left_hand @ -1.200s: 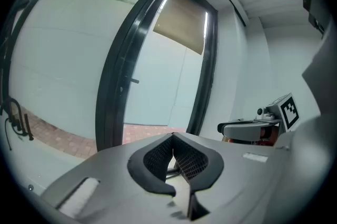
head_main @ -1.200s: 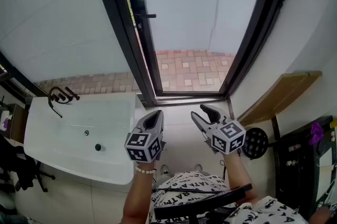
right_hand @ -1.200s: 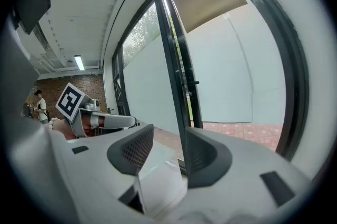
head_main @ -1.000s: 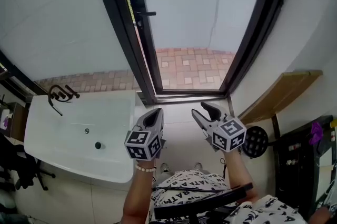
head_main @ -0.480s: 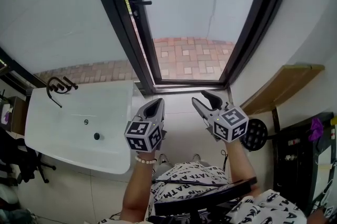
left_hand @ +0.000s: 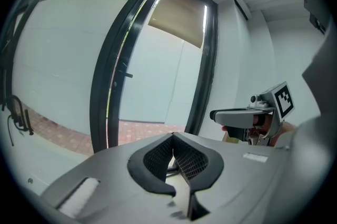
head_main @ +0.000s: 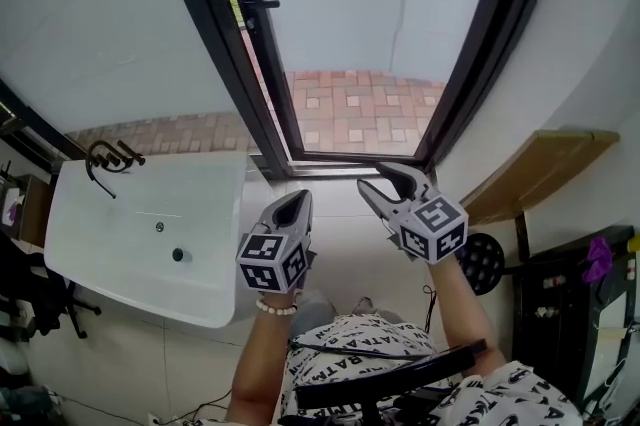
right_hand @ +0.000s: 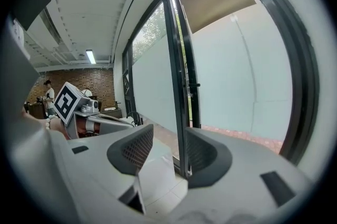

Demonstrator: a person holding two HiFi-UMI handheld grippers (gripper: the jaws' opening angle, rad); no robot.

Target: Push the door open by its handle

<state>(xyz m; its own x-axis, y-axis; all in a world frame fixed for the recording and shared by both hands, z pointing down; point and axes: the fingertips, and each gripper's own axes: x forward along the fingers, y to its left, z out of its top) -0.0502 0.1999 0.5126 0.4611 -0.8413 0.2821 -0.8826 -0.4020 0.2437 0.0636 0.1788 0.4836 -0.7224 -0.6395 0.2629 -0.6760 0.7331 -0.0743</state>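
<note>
Dark-framed glass door (head_main: 272, 79) stands ahead; a thin bright gap is seen along its left edge. White basin (head_main: 100, 264) is noted at lower left. Left gripper (head_main: 293, 202) is held low before the threshold, jaws pressed together, nothing between. Right gripper (head_main: 378, 178) is held beside it, jaws spread, empty. Short black handle (head_main: 262, 4) is seen high on the door's left stile, well apart from both grippers.

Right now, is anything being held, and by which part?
Nothing is held. The left hand-held gripper is shut on nothing, the right hand-held gripper is open and empty, and both are short of the black lever door handle.
</note>
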